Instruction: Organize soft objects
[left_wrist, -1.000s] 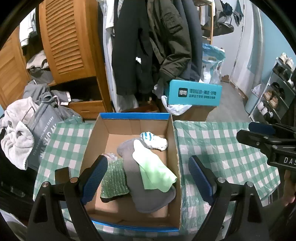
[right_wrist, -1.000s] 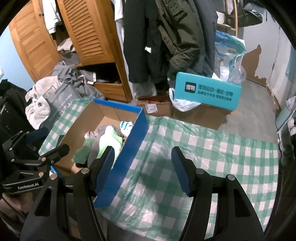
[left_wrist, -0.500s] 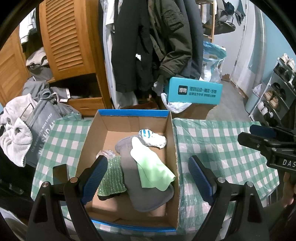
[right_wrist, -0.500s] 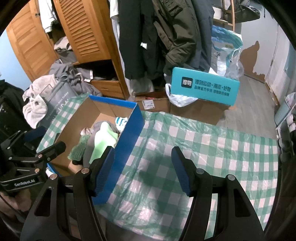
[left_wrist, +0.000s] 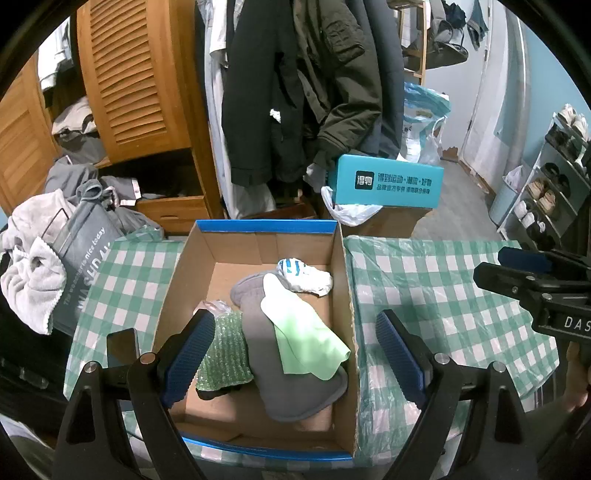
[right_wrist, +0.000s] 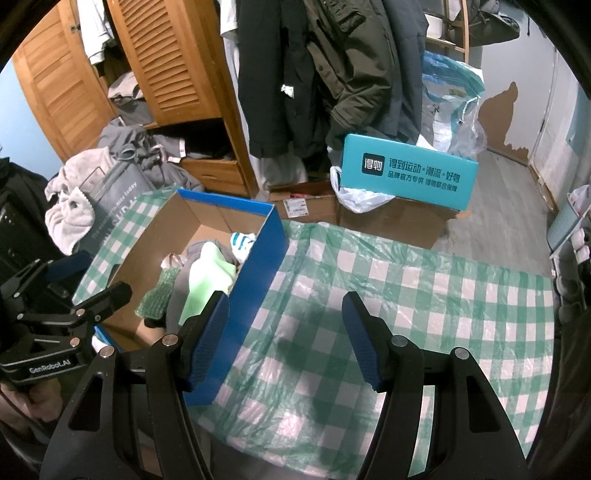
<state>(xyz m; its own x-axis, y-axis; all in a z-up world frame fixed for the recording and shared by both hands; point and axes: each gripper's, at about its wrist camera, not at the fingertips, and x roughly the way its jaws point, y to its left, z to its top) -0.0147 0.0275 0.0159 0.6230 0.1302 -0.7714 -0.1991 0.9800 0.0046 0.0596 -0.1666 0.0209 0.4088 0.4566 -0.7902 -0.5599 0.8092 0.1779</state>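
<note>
An open cardboard box with a blue rim (left_wrist: 266, 226) (right_wrist: 271, 236) stands on the green checked tablecloth (left_wrist: 436, 295) (right_wrist: 406, 295). Inside it lie a grey felt piece (left_wrist: 266, 354), a light green cloth (left_wrist: 303, 339) (right_wrist: 207, 280), a green bubble-wrap pad (left_wrist: 223, 354) (right_wrist: 159, 295) and a white sock with blue stripes (left_wrist: 303, 275) (right_wrist: 242, 242). My left gripper (left_wrist: 291, 358) hovers over the box, open and empty. My right gripper (right_wrist: 284, 332) hangs open over the cloth just right of the box's blue wall, nothing between its fingers.
A grey bag with towels (left_wrist: 74, 266) sits left of the table. Behind it stand a wooden wardrobe (left_wrist: 140, 81), hanging coats (left_wrist: 295, 92) and a teal box (left_wrist: 388, 182) on cartons. A shoe rack (left_wrist: 554, 177) is at the right. A dark phone (left_wrist: 122, 347) lies beside the box.
Both views have shifted slightly, the box sitting a little lower and nearer. Both grippers stay open and the objects in the box have not moved.
</note>
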